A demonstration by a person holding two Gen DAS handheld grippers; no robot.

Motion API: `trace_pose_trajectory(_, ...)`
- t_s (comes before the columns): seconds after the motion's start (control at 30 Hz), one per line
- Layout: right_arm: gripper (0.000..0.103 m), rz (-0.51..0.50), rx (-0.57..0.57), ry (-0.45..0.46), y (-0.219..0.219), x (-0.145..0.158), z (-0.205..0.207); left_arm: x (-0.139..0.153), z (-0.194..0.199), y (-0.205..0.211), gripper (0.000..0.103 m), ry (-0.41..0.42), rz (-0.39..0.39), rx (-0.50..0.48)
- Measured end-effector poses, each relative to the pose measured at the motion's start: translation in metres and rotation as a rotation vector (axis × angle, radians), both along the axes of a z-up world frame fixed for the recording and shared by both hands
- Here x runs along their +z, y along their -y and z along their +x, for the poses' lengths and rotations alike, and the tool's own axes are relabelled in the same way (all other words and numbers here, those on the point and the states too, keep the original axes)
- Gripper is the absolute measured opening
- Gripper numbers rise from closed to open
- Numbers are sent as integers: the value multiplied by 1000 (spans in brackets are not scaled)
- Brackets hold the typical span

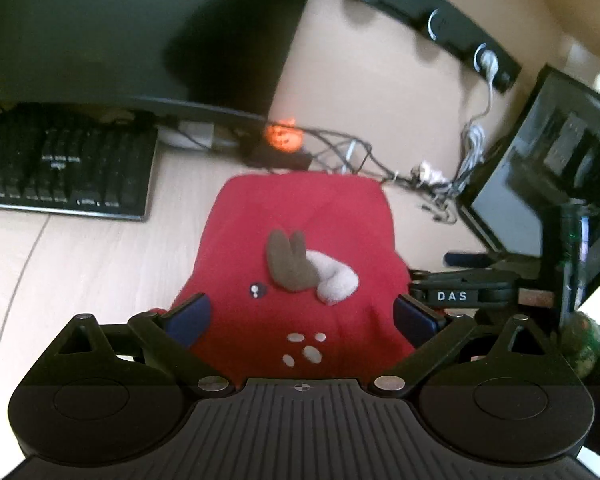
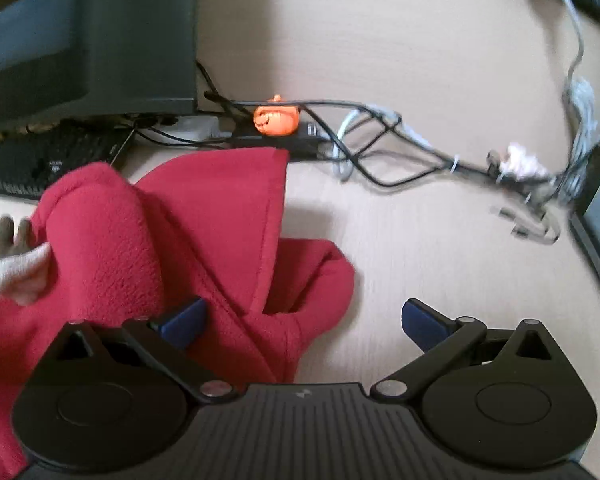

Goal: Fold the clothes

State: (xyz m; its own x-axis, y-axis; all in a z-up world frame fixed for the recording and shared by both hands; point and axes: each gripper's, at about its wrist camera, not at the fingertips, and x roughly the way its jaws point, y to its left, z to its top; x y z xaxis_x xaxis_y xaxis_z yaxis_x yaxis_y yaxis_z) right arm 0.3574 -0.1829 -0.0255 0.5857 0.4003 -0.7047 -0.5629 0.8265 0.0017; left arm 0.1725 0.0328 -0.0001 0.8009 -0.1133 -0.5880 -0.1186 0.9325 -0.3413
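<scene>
Jaws spread wide on the left gripper (image 1: pixel 302 318), its two blue pads (image 1: pixel 190 316) standing at either side of the red fleece garment (image 1: pixel 300 220), holding nothing. In the left wrist view the garment lies on the pale wooden tabletop (image 1: pixel 80 264), directly ahead of and between the jaws, its near edge running under the gripper body. On the cloth sit a brown-and-white stuffed antler piece (image 1: pixel 308 266), a small dark eye (image 1: pixel 256 290) and a cluster of pale spots (image 1: pixel 304 348). Beyond it are a black keyboard (image 1: pixel 60 168), a dark monitor (image 1: pixel 140 32), a small orange pumpkin figure (image 1: pixel 283 136) and a tangle of cables (image 1: pixel 380 160). To the right is part of the right gripper (image 1: pixel 460 288), marked "DAS".

In the right wrist view the right gripper (image 2: pixel 302 320) is also wide open and empty. The garment (image 2: pixel 204 220) lies bunched to the left; its folded red edge reaches in between the jaws, with the left pad (image 2: pixel 184 320) over the cloth and the right pad (image 2: pixel 422 322) over bare tabletop (image 2: pixel 420 240). The pumpkin figure (image 2: pixel 276 118) and cables (image 2: pixel 380 148) lie farther back, and the picture is blurred at the right
</scene>
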Motion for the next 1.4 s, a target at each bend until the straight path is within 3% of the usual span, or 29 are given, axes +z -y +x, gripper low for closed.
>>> trace_pose_trajectory(0.17, 103, 135, 14, 9, 24, 31, 16, 21, 20, 5, 100, 36, 13, -73)
trace_pose_trajectory(0.27, 103, 135, -49, 43, 36, 40, 26, 35, 46, 13, 100, 49, 44, -146)
trace_pose_trajectory(0.4, 103, 125, -100, 48, 52, 39, 22, 28, 77, 26, 100, -62, 171, -149)
trace_pose_trajectory(0.57, 103, 184, -69, 28, 66, 44, -5, 18, 46, 22, 100, -89, 154, -164)
trace_pose_trajectory(0.7, 103, 234, 23, -48, 59, 42, -29, -1, 17, -2, 100, -127, 96, -75)
trace_pose_trajectory(0.87, 103, 207, 103, -75, 37, 39, -58, -20, 14, -29, 100, -118, -34, 54)
trace_pose_trajectory(1.0, 103, 176, 115, -38, 31, 45, -73, -36, 18, -28, 100, -149, -105, 11)
trace_pose_trajectory(1.13, 103, 145, 102, -3, 37, 53, -88, -22, -6, -36, 100, -113, -116, 12)
trace_pose_trajectory(1.3, 103, 64, 197, -16, 36, 45, -128, 0, -45, -31, 100, -89, -40, -15)
trace_pose_trajectory(1.4, 103, -132, 180, 54, 28, 15, -161, -1, -61, -16, 100, -99, -10, -117)
